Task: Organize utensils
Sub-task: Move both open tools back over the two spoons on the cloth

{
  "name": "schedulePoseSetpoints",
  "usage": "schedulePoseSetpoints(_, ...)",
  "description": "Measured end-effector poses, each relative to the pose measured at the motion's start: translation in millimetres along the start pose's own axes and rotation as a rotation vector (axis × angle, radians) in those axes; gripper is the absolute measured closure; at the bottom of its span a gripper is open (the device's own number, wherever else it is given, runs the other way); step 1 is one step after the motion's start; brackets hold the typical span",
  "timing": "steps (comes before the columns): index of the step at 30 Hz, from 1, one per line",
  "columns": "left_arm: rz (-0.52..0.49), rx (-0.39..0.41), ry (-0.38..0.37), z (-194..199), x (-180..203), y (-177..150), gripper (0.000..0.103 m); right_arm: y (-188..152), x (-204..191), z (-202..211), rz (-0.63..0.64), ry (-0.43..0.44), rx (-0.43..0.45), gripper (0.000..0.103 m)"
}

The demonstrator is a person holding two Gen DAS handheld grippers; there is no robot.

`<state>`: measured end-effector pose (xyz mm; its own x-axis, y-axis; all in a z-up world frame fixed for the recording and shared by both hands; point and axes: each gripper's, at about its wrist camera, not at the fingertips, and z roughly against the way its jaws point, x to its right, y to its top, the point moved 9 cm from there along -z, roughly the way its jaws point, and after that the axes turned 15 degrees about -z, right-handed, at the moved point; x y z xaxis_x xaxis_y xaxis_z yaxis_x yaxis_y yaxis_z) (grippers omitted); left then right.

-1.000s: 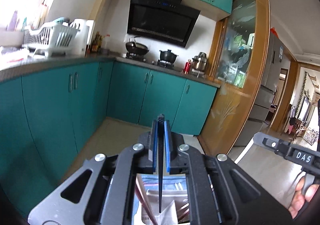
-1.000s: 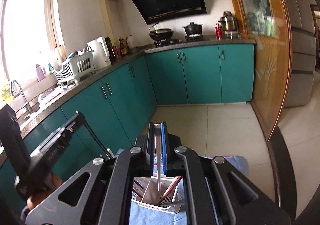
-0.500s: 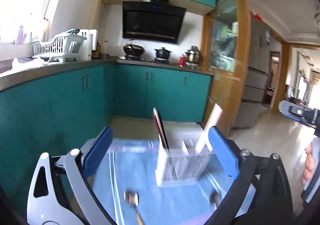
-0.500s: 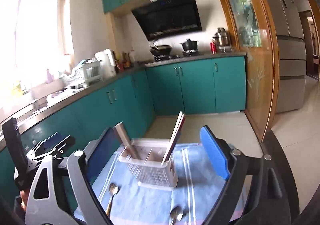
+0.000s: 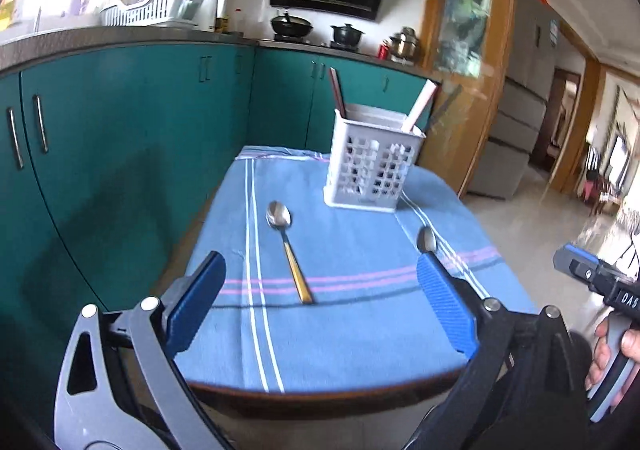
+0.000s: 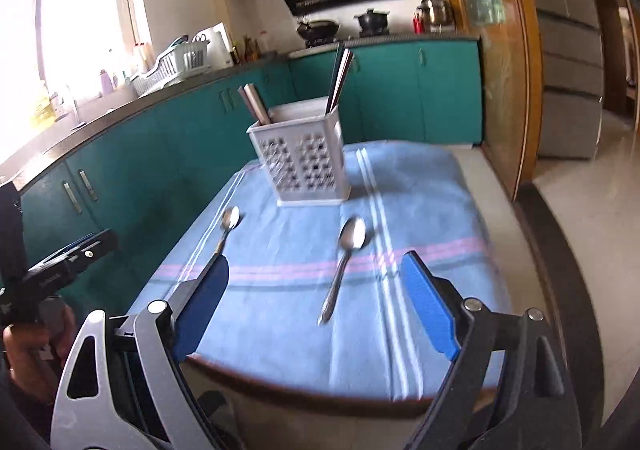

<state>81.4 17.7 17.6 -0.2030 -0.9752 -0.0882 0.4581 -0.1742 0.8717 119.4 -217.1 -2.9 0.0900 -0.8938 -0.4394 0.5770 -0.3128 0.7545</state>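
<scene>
The left gripper (image 5: 320,314) stands wide open and empty; a gold-handled spoon (image 5: 289,250) lies on the blue cloth (image 5: 360,330) ahead, its handle tip reaching between the blue pads. The right gripper (image 6: 316,314), likewise spread wide with nothing held, frames a silver spoon (image 6: 344,262). Beyond both spoons stands the white utensil basket (image 5: 372,170), holding chopsticks (image 6: 339,80).

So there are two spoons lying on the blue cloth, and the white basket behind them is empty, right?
Not quite. Two spoons, one and another, do lie on the blue cloth, but the white basket is not empty: chopsticks and other sticks stand in it. The right wrist view shows this.
</scene>
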Motion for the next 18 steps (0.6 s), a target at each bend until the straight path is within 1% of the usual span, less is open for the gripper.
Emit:
schedulePoseSetpoints(3,-0.014,0.001,-0.014,14,11,-5,0.008,-10,1,11,0.008,0.004,-0.001,0.017)
schedulePoseSetpoints(5,-0.024,-0.011,-0.007,20,15,-6,0.008,-15,0,16,0.005,0.007,0.001,0.017)
schedulePoseSetpoints(9,-0.023,0.001,-0.022,33,21,-6,0.008,-23,-1,26,0.002,0.014,0.006,0.017)
schedulePoseSetpoints(14,-0.031,0.0,-0.023,39,25,-8,0.008,-33,-2,33,0.01,0.019,-0.005,0.017)
schedulePoseSetpoints(18,-0.041,-0.007,-0.037,37,23,-9,0.008,-34,-2,36,0.017,0.022,-0.006,0.017)
